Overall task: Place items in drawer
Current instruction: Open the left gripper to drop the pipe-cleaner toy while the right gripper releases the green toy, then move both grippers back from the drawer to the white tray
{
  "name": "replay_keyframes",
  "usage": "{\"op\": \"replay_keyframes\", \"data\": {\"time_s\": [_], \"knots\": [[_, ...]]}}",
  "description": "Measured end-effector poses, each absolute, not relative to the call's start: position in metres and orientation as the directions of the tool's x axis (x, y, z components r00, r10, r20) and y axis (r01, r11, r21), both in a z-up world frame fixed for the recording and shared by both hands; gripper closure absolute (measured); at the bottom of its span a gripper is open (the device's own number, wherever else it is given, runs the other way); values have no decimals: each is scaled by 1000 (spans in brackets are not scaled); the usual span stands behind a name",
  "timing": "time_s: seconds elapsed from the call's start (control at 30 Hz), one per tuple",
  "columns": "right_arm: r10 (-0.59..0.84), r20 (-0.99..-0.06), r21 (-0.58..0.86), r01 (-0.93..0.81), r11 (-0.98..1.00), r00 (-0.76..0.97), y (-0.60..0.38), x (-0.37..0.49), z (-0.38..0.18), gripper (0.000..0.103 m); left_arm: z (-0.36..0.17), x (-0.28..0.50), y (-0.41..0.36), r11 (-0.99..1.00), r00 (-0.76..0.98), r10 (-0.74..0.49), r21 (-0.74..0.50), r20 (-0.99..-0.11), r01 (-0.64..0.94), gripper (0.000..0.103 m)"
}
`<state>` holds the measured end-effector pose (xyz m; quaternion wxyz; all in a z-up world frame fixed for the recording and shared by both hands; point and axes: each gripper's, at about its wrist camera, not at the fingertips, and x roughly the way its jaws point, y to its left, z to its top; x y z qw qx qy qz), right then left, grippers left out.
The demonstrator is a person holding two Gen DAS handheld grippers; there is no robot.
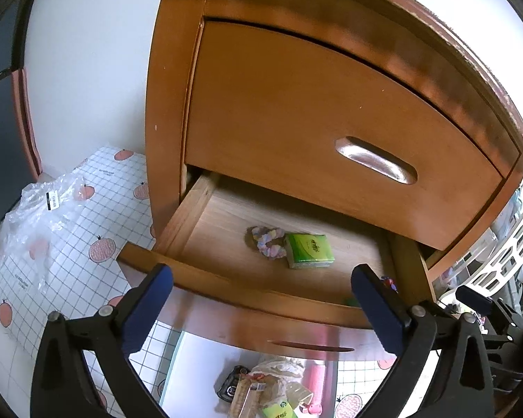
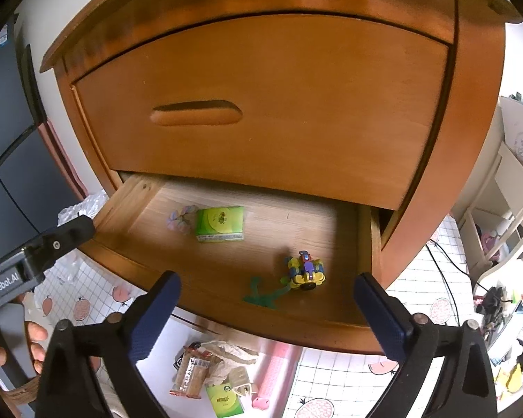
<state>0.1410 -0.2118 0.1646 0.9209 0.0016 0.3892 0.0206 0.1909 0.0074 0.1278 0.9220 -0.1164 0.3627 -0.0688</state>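
Wood fills most of what I see: a brown nightstand (image 2: 470, 139) with its upper drawer (image 2: 261, 104) shut and its lower drawer (image 2: 226, 261) pulled out. Both grippers hover just in front of the open drawer, tilted down toward it.

On the drawer floor, toward the back and left of middle, lies a green tissue pack (image 2: 220, 224), flat on its broad face. Touching its left side is a pastel hair tie (image 2: 181, 219). Nearer the front and to the right sits a small multicoloured toy (image 2: 305, 271), yellow, purple and red, well apart from the tissue pack. Just left of the toy lies a flat green shape (image 2: 261, 294), though I cannot tell what it is.

The left gripper (image 1: 261, 299) has its blue-padded jaws spread wide, with nothing between them; they frame the drawer's front edge. The right gripper (image 2: 266, 304) is likewise spread wide and holds nothing; the toy lies beyond its fingertips, untouched. In the right wrist view the left gripper's black body juts in from the left edge, with a hand (image 2: 14, 348) around its grip.

Below the drawer, on a checked mat (image 1: 97, 216) printed with pink fruit, waits a heap of items: a wrapped snack bar (image 2: 190, 372), crumpled wrapping (image 2: 230, 351), another green pack (image 2: 225, 400) and a pink object (image 2: 275, 369). Crinkled clear plastic bag (image 1: 42, 216) lies on the mat left of the nightstand.
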Motion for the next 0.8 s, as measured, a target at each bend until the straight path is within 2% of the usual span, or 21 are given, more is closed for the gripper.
{"op": "replay_keyframes", "data": {"time_s": [0.43,0.8], "knots": [[45,-684,33,-32,999,728,-213,125,166,0,130,170,6,958,776,-217,-282,-592,52,0],[116,-587,111,-62,992,801,-212,67,162,0,118,116,11,943,824,-248,-320,-510,86,0]]}}
